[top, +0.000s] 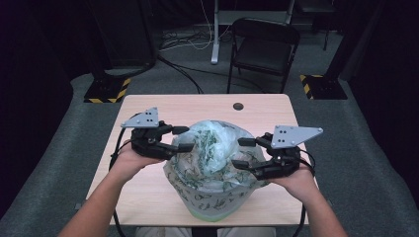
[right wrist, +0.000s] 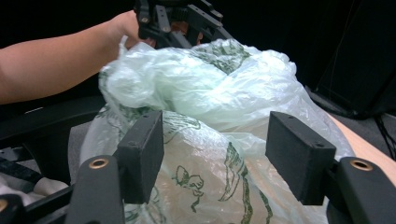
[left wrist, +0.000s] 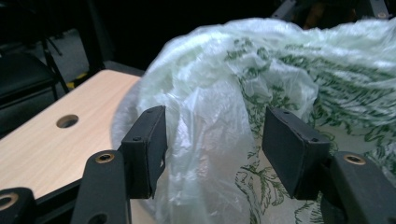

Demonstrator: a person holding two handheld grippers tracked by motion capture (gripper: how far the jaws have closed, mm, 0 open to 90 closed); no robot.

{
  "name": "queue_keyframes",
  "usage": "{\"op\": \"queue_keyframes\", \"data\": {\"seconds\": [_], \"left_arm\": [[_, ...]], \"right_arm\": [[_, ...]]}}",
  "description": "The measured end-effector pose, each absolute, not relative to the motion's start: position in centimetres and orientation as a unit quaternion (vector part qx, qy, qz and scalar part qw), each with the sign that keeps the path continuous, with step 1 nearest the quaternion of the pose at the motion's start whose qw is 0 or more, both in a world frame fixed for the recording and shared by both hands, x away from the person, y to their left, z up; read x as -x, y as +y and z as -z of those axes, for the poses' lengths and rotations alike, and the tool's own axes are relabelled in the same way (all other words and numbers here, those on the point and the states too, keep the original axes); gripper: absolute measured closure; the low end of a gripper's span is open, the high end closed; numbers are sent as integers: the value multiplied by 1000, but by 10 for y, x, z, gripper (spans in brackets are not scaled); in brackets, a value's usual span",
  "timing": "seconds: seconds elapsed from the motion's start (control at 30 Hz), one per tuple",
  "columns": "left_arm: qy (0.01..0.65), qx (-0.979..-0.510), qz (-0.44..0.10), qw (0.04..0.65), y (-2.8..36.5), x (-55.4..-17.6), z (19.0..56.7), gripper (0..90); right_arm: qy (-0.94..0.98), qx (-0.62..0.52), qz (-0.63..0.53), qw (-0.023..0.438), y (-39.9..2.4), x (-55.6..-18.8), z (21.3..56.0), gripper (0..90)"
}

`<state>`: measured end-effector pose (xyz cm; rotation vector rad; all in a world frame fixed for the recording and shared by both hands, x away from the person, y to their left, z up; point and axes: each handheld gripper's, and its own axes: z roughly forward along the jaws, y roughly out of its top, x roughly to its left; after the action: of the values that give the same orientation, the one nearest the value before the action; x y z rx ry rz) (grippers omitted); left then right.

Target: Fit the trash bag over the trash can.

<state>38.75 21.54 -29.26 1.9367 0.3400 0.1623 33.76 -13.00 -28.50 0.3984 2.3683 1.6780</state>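
Note:
A bulging, translucent pale-green plastic bag (top: 212, 148) with a dark green print stands at the middle of the wooden table (top: 148, 192). Its top is gathered into a loose twisted bunch (right wrist: 187, 79). My left gripper (top: 184, 138) is at the bag's left side, open. In the left gripper view a fold of the bag (left wrist: 210, 140) lies between the jaws, and the pads do not press it. My right gripper (top: 241, 153) is at the bag's right side, open, with the bag (right wrist: 210, 140) just beyond its jaws. The right gripper view shows the left gripper (right wrist: 175, 21) behind the bag's top.
A round cable hole (top: 238, 106) sits near the table's far edge. A black chair (top: 264, 49) and stand bases with yellow-black tape (top: 106, 91) are on the grey floor beyond. Bare tabletop lies on both sides of the bag.

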Motion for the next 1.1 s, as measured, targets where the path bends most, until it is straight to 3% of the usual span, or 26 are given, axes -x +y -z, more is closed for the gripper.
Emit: {"op": "queue_keyframes", "data": {"seconds": [0.47,0.8,1.1], "left_arm": [[119,-855,-42,503,193,-388,304,401],[123,-829,-67,541,214,-376,272,367],[115,-844,-67,519,179,-378,278,337]], "right_arm": [[846,-151,-505,79,-106,-354,302,438],[861,-164,-476,71,-102,-358,307,446],[851,-168,-491,76,-105,-354,307,430]]}}
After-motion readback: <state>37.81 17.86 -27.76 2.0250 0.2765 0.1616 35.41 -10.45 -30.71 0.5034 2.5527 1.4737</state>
